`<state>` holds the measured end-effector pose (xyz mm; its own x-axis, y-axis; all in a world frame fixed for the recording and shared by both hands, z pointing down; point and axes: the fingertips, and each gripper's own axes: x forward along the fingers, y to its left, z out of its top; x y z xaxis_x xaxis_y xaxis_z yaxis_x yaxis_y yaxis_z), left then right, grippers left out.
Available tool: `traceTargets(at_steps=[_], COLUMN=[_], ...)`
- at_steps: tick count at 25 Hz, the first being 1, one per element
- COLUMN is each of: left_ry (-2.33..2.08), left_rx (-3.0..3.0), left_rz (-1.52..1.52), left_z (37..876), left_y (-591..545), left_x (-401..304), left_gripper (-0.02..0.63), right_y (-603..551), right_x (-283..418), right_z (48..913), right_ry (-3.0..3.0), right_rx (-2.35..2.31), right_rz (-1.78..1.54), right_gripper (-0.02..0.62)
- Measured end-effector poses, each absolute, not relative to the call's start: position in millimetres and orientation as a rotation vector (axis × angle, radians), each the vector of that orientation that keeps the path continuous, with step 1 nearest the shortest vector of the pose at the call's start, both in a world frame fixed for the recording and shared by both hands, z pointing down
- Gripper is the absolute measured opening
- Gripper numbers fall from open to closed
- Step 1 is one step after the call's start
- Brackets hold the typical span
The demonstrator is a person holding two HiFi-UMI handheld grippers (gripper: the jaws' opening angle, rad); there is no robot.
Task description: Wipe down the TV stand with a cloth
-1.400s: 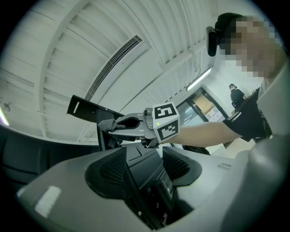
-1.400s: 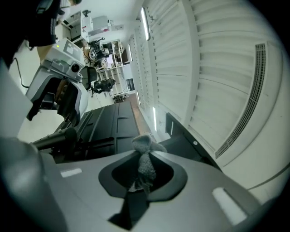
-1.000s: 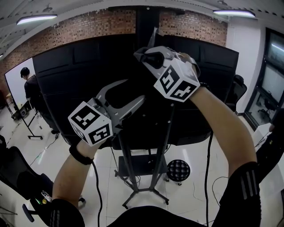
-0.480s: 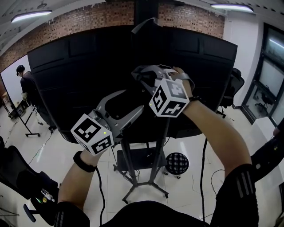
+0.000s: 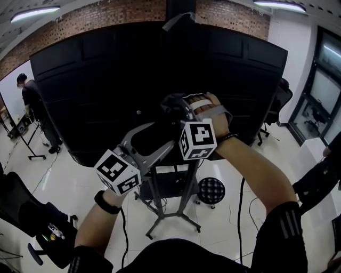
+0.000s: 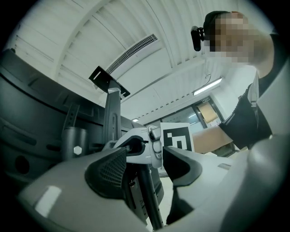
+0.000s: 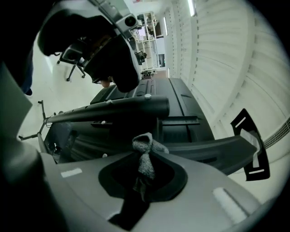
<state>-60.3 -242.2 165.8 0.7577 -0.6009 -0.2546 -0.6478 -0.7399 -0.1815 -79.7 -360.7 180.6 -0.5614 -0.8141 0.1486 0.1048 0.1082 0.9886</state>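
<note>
While right tongs [image 7: 142, 176] pinch a nubby grey cloth [image 7: 144, 150], left tongs [image 6: 145, 168] gape near, seemingly, a tubular post [image 6: 149, 205].

Black white-striped sleeve [image 5: 281, 237], black wristband [image 5: 108, 202], black-and-white marker cube [image 5: 198, 139].

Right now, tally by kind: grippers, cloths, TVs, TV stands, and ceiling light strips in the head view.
grippers: 2 (left gripper open, right gripper shut on the cloth)
cloth: 1
TV: 1
TV stand: 1
ceiling light strips: 2
total: 7
</note>
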Motion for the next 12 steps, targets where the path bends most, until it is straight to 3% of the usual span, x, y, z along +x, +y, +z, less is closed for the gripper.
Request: traceTargets(at_steps=[12], left_ry=[1.035], left_rx=[-2.775], left_rz=[0.258], left_z=[220.7], left_y=[-246.6], left_x=[-79.2], left_gripper=[0.275], right_y=[-362.5], right_x=[-83.3], right_z=[287.8], right_ry=[-1.627], right_rx=[0.636], right_rz=[-1.418], right_gripper=[0.044])
